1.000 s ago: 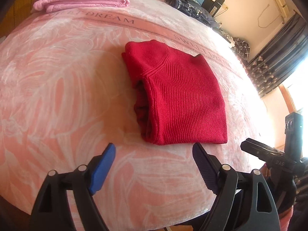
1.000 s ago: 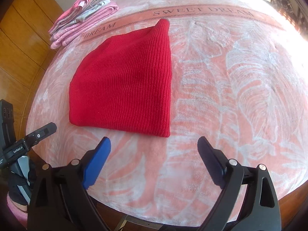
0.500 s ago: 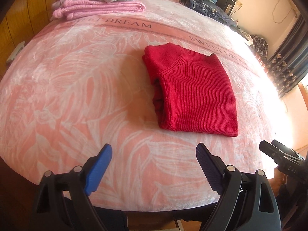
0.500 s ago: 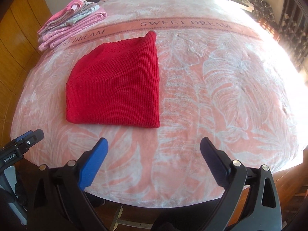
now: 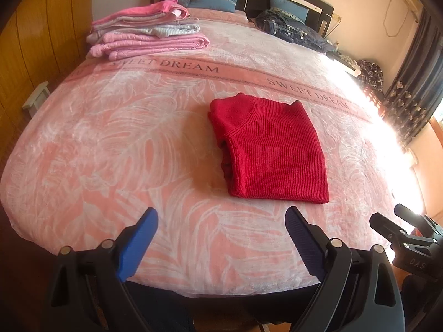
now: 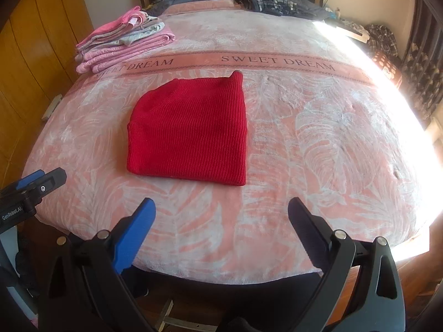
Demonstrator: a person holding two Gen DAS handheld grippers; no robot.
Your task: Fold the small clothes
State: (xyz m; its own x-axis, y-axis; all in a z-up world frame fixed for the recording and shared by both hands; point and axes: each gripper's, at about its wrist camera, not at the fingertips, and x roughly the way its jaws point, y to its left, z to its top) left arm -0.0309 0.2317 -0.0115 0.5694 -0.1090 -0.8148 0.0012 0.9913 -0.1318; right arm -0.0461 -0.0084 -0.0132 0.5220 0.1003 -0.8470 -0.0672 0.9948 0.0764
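Observation:
A red knitted sweater point(image 5: 271, 149) point(image 6: 191, 132) lies folded into a flat rectangle on the pink bed cover point(image 5: 110, 144) point(image 6: 318, 138). My left gripper point(image 5: 221, 229) hangs open near the bed's front edge, well short of the sweater, with nothing between its fingers. My right gripper point(image 6: 221, 221) is likewise open and empty, over the front edge and apart from the sweater. Each gripper shows at the edge of the other's view: the right gripper point(image 5: 409, 238) and the left gripper point(image 6: 27, 191).
A stack of folded pink and grey clothes point(image 5: 146, 36) point(image 6: 124, 38) sits at the back left of the bed. Dark clothes point(image 5: 293, 30) and blue pillows lie by the headboard. Wooden panelling point(image 5: 25, 44) runs along the left, curtains point(image 5: 415, 91) hang on the right.
Both grippers have drawn back and up from the bed, so the sweater looks smaller and farther away. The sweater has not moved; both grippers stayed open.

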